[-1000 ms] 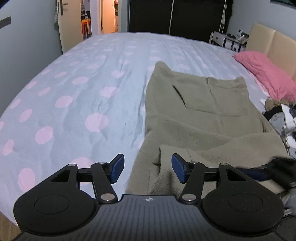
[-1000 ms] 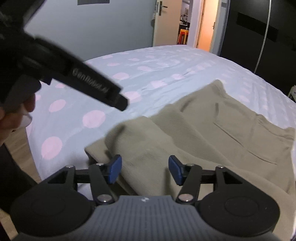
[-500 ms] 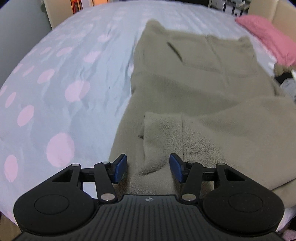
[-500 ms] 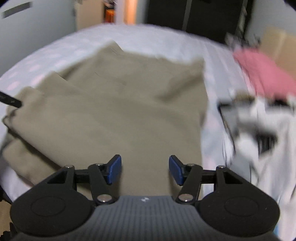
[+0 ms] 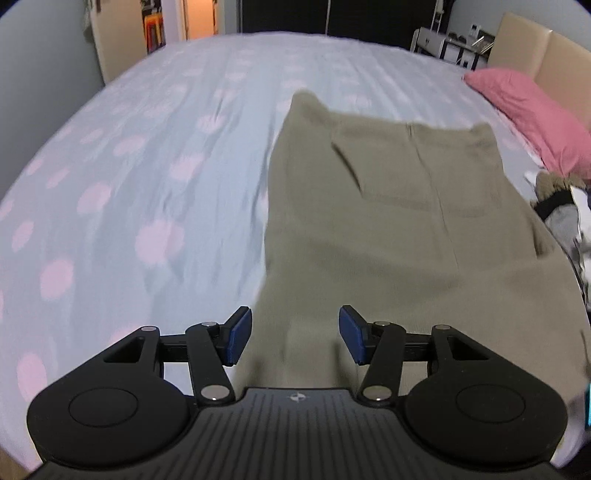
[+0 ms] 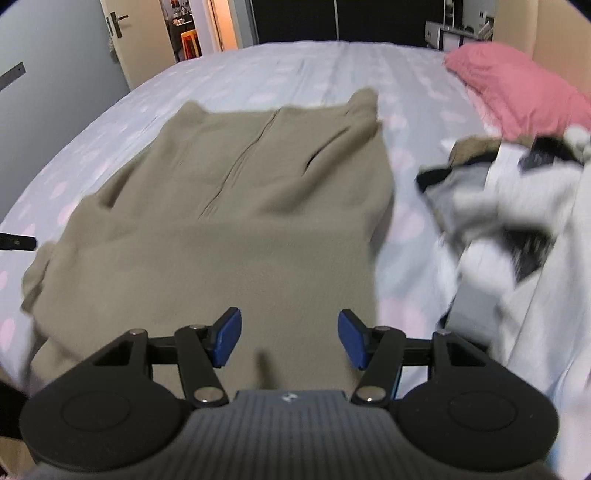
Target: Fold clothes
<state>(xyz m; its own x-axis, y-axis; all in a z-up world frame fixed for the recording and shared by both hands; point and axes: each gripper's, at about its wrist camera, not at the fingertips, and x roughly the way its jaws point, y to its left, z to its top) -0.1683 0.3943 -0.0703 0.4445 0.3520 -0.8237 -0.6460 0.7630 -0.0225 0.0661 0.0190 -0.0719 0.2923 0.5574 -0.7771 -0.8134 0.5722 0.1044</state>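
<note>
A pair of olive fleece trousers [image 5: 399, 221] lies on the bed, its near part folded over the rest. It also shows in the right wrist view [image 6: 240, 206]. My left gripper [image 5: 293, 334] is open and empty above the garment's near left edge. My right gripper [image 6: 288, 339] is open and empty above the garment's near right part. A dark tip of the left gripper [image 6: 16, 242] shows at the left edge of the right wrist view.
The bed sheet [image 5: 129, 192] is pale blue with pink dots. A pink pillow [image 5: 532, 110] lies at the far right by the headboard. A heap of white, grey and black clothes [image 6: 509, 206] lies to the right of the trousers. A doorway [image 6: 192, 29] is beyond the bed.
My left gripper has risen and pulled back from the folded edge. My right gripper has swung from facing left to facing along the bed above the trousers. Both stayed open.
</note>
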